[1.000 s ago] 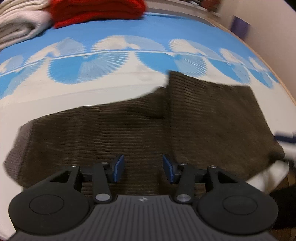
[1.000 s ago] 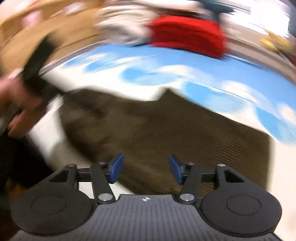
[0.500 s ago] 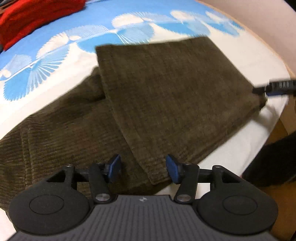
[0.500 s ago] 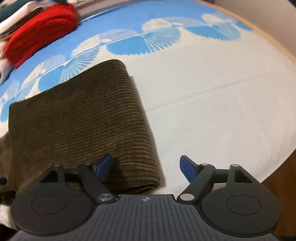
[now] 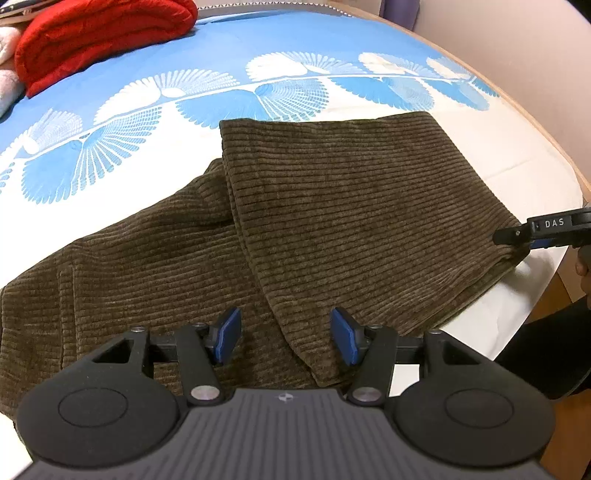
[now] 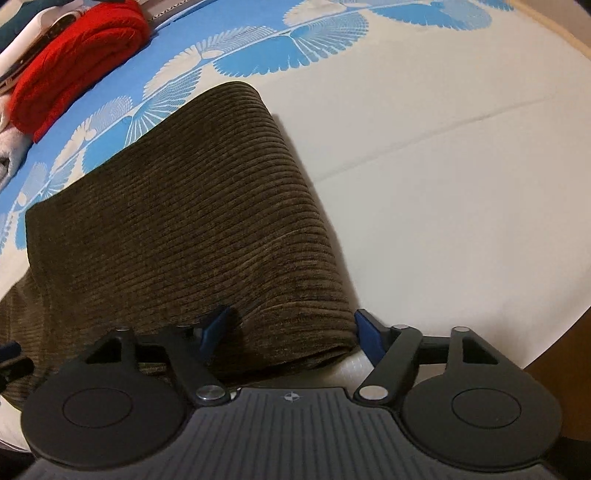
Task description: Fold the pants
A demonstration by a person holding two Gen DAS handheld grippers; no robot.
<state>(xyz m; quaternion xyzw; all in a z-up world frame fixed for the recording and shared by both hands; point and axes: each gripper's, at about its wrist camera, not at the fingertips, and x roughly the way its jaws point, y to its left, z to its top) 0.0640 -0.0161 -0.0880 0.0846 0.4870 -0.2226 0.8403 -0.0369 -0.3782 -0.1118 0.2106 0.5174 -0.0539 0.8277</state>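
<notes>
Dark olive-brown corduroy pants [image 5: 332,206] lie on the bed, with one part folded over the rest. My left gripper [image 5: 286,336] is open, its jaws on either side of the near corner of the top layer, low over the cloth. My right gripper [image 6: 291,330] is open wide around the near corner of the fold [image 6: 295,332] at the pants' right end. It also shows in the left wrist view [image 5: 532,232], at the far right edge of the pants.
The bed sheet [image 5: 258,66] is white with blue fan patterns. A folded red knit [image 5: 99,33] lies at the far left, also in the right wrist view [image 6: 74,62], next to pale folded laundry [image 5: 7,74]. The bed's edge [image 6: 535,354] runs close on the right.
Both grippers swung from the middle of the pants to the right half. The left gripper settled at the top layer's near corner. The right gripper closed in on the folded end.
</notes>
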